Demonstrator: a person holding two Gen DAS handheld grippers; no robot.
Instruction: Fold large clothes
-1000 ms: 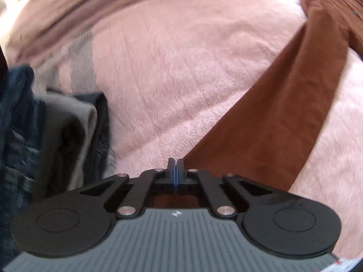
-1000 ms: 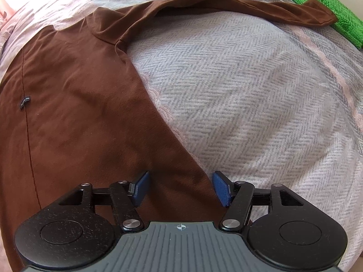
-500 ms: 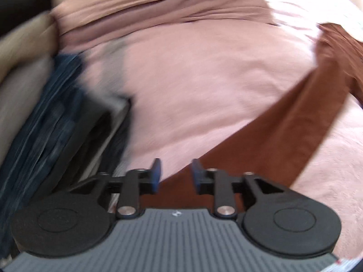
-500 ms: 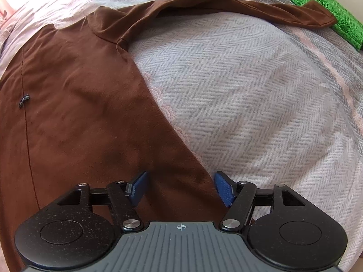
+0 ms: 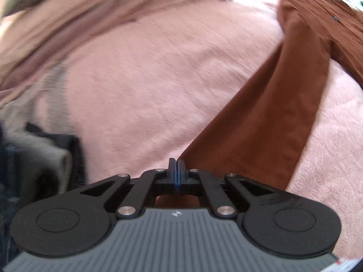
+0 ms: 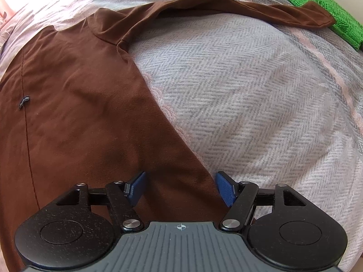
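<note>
Sleeve work: your left tongs (image 5: 175,166) are clenched at the cuff end of the rust-brown cotton shirt (image 6: 74,117) spread flat on the pink quilted bed (image 5: 140,95); whether cloth is pinched I cannot tell. Right tongs (image 6: 180,187), just widened, straddle its side edge, gripping nothing. Next, close there.

surface: bed with pink quilted bedspread (image 5: 158,86) | beside it: grey-white herringbone blanket (image 6: 261,95) with pink stripes | far right: green towel (image 6: 317,2) | left edge: stack of folded dark clothes (image 5: 34,170), blurred | light: bright daylight
</note>
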